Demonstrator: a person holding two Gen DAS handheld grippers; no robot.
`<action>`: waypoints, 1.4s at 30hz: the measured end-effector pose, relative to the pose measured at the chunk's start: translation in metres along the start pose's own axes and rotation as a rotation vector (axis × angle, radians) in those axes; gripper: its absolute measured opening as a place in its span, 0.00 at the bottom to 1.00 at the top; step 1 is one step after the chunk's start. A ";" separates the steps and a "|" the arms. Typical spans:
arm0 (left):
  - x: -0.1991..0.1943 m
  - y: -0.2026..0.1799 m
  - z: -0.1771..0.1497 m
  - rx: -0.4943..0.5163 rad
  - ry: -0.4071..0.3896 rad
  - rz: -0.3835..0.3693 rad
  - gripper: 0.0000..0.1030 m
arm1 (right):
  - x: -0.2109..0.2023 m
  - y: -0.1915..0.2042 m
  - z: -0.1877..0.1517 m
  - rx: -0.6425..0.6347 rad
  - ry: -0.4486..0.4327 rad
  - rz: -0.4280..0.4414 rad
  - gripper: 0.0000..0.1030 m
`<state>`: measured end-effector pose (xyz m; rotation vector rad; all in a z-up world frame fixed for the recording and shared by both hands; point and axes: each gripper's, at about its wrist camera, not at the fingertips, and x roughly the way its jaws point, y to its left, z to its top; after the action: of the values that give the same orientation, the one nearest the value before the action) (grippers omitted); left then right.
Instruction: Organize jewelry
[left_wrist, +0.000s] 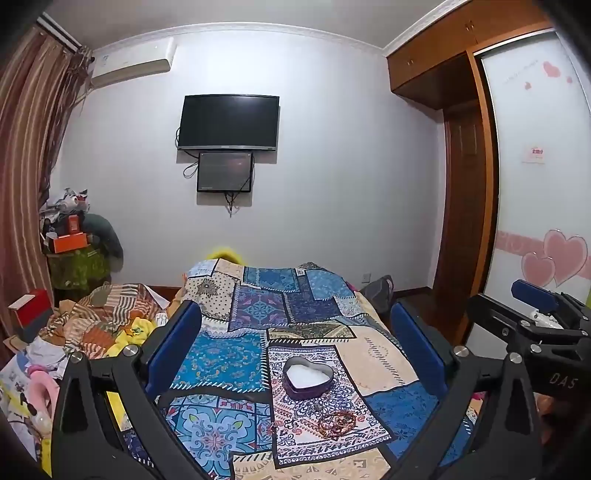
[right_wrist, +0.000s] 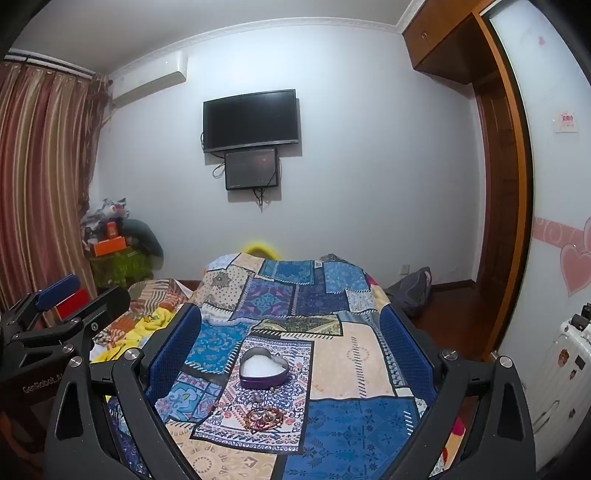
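Start of sorting: nothing picked up yet.
Both jaws spread, empty; ahead between them, heart box with bracelets nearer; next, reaching down to pinch one.

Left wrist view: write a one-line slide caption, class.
Open left claw frames a purple heart-shaped tin and beaded bracelets on a patchwork quilt.

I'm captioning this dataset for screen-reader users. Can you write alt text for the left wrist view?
An open left gripper hovers over a bed's patchwork quilt, framing an open purple heart-shaped box with white lining; a beaded bracelet pile lies just in front of it. The right gripper, also open, shows at the right edge, with a wall-mounted television beyond.
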<state>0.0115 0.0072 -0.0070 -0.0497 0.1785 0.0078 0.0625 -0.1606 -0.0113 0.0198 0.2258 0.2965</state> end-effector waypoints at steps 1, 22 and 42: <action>0.001 0.000 -0.001 -0.002 0.001 0.002 1.00 | 0.000 0.000 0.000 0.000 0.000 0.000 0.94; 0.000 0.008 -0.003 -0.018 0.009 0.009 1.00 | 0.000 0.002 0.000 0.000 0.001 0.002 0.94; 0.001 0.006 -0.003 -0.018 0.014 0.007 1.00 | 0.000 0.003 0.000 0.001 0.003 0.002 0.94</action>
<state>0.0117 0.0133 -0.0104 -0.0666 0.1929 0.0158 0.0620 -0.1579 -0.0115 0.0202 0.2291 0.2984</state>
